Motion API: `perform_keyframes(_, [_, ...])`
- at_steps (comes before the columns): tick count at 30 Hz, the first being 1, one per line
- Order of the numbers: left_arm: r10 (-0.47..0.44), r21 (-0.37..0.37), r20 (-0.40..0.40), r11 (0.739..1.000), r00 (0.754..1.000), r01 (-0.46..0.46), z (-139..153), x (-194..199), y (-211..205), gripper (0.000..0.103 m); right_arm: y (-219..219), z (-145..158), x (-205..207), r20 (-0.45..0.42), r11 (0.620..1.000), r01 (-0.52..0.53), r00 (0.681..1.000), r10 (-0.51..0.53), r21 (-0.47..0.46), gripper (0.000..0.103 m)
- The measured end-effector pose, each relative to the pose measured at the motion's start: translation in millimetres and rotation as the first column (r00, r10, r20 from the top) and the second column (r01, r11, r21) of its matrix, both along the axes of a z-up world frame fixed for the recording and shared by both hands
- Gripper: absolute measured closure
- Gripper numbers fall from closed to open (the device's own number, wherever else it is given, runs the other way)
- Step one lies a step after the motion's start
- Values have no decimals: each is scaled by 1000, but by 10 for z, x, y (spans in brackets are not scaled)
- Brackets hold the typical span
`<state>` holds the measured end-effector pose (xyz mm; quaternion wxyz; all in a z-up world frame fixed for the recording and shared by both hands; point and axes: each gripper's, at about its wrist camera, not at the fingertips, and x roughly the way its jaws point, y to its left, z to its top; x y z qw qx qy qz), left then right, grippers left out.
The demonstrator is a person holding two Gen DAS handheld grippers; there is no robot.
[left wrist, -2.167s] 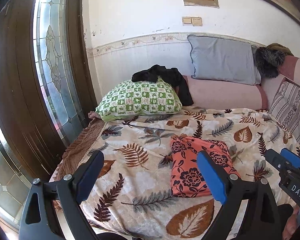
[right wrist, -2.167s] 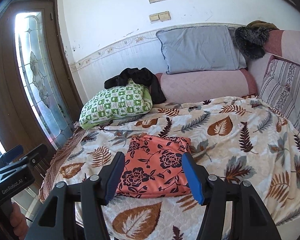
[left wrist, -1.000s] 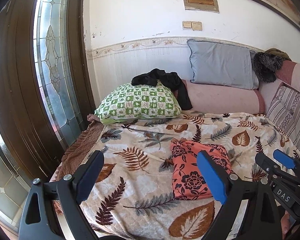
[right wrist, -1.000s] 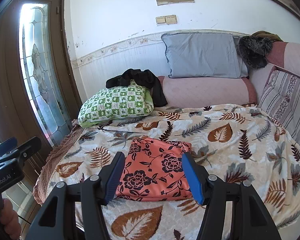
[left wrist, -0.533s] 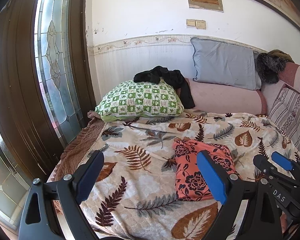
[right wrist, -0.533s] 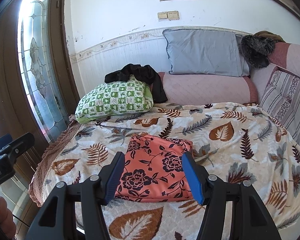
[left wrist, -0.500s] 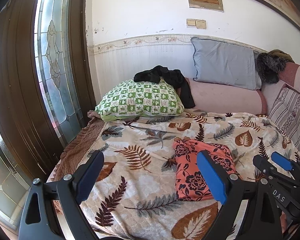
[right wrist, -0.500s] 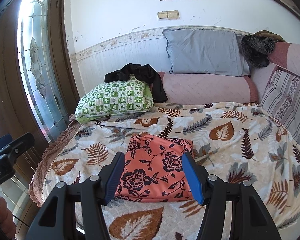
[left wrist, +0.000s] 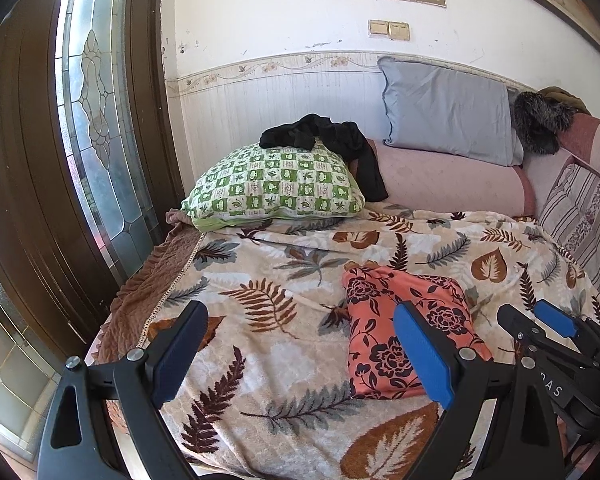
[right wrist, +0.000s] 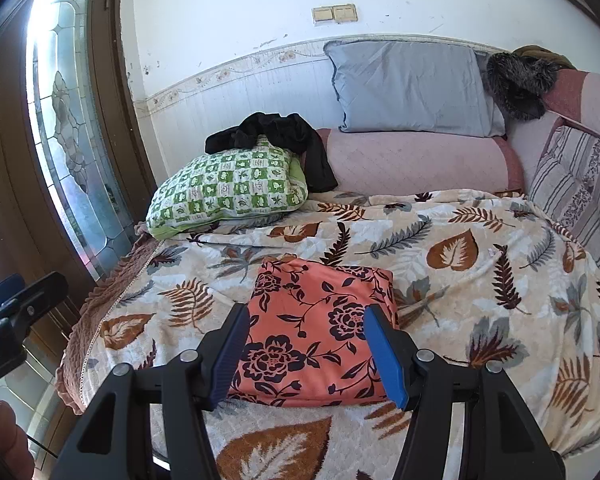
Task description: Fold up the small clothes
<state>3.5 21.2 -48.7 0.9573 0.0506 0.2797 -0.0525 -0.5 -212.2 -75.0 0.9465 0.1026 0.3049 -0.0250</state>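
Garment (right wrist: 316,328), coral floral, folded flat on leaf-print blanket (right wrist: 480,280), just ahead of right gripper (right wrist: 306,354); jaws spread, empty; left gripper (left wrist: 300,356) likewise released, garment toward its right finger; folding seemingly complete; next: set aside or fetch another.

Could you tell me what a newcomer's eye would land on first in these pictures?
Probably the coral floral garment, lying folded on the leaf-print blanket just beyond the open right gripper. Next, the green checked pillow by the wall, with a black garment draped over it.
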Motion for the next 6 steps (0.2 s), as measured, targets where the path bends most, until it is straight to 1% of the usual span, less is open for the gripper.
perform_keyframes(4, [-28,-17,-13,999,1000,27,-72,96,-70,9,-80,-90,102,-12,1000,7,1000,-7,11,40])
perform_keyframes(6, [-27,-8,-15,1000,1000,27,-121,191,-126,9,-177,-132,166,-14,1000,18,1000,-17,22,40])
